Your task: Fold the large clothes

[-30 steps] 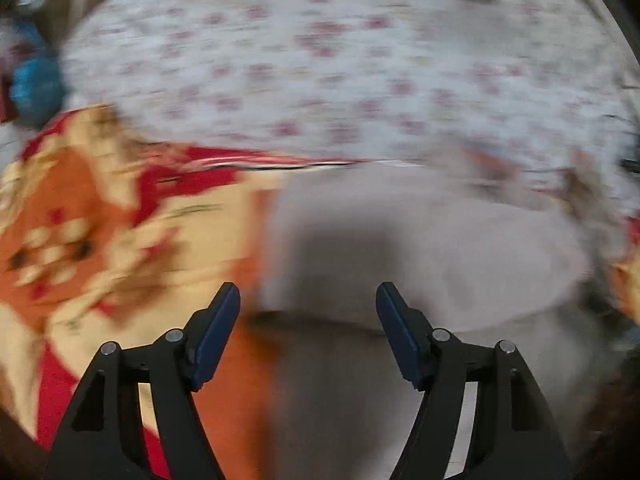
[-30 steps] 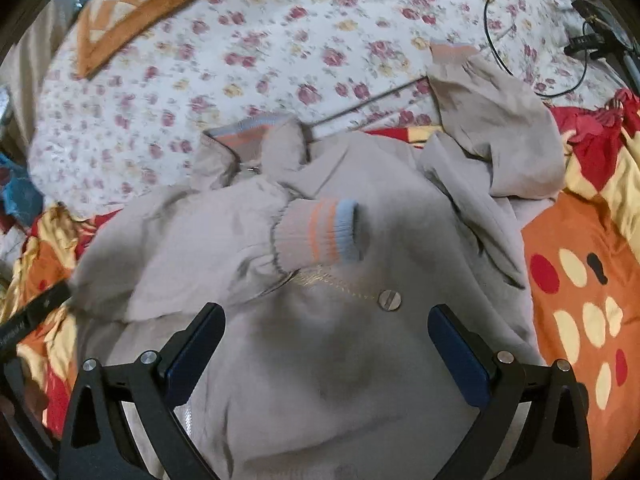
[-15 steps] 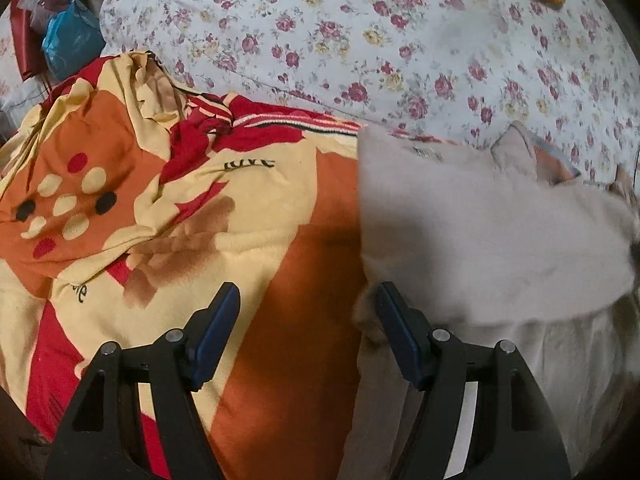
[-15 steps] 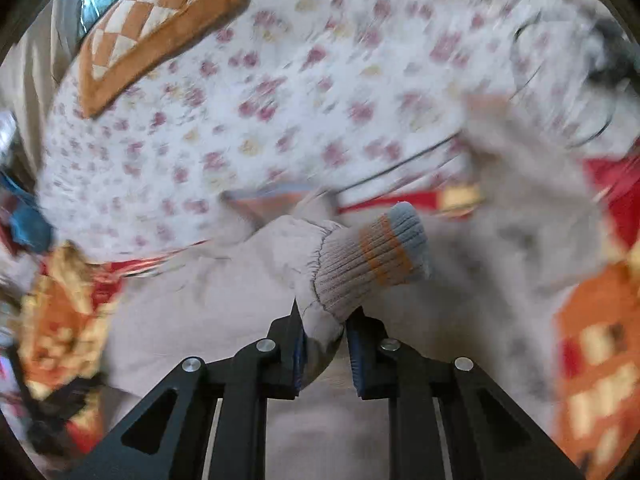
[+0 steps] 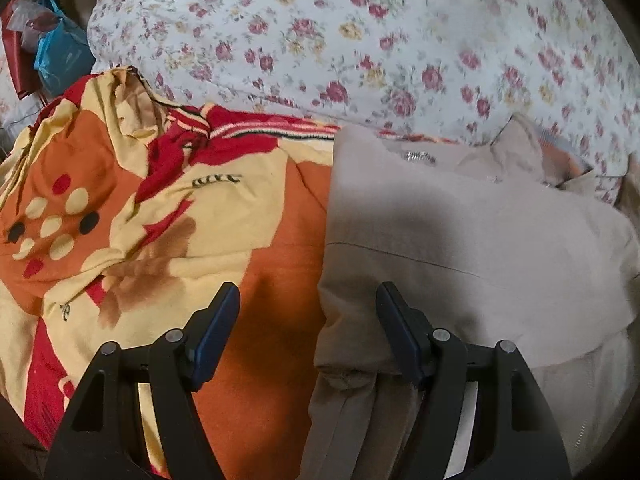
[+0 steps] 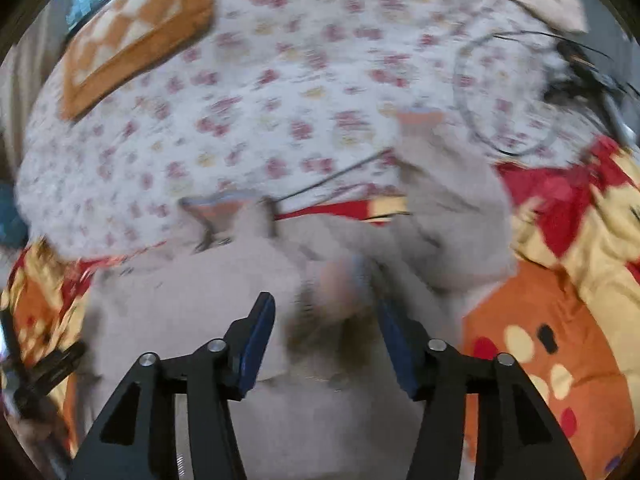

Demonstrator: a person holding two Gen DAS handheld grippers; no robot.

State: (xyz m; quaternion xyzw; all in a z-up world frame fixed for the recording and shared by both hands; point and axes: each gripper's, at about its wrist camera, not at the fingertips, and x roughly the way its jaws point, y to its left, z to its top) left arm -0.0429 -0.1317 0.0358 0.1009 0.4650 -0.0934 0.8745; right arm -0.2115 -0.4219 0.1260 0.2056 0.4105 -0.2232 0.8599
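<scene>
Right now the beige jacket (image 5: 460,240) lies on the orange/red/yellow blanket (image 5: 140,208) on the bed, w/ the floral sheet (image 5: 360,40) beyond. Left hand-held gripper (image 5: 308,332) is wide open, empty, straddling the jacket's left folded edge. Right hand-held gripper (image 6: 326,340) is also open, holding nothing; the striped cuff (image 6: 340,284) sits blurred btwn its fingers. Black cable (image 6: 500,92) loops on the sheet, far right.

Two wrist cameras, close, angled down along the tongs.
Left view covers the beige fabric jacket (image 5: 460,240) left edge; right view, blurred, covers its centre (image 6: 208,300). Both share the floral bedsheet (image 5: 360,40).
</scene>
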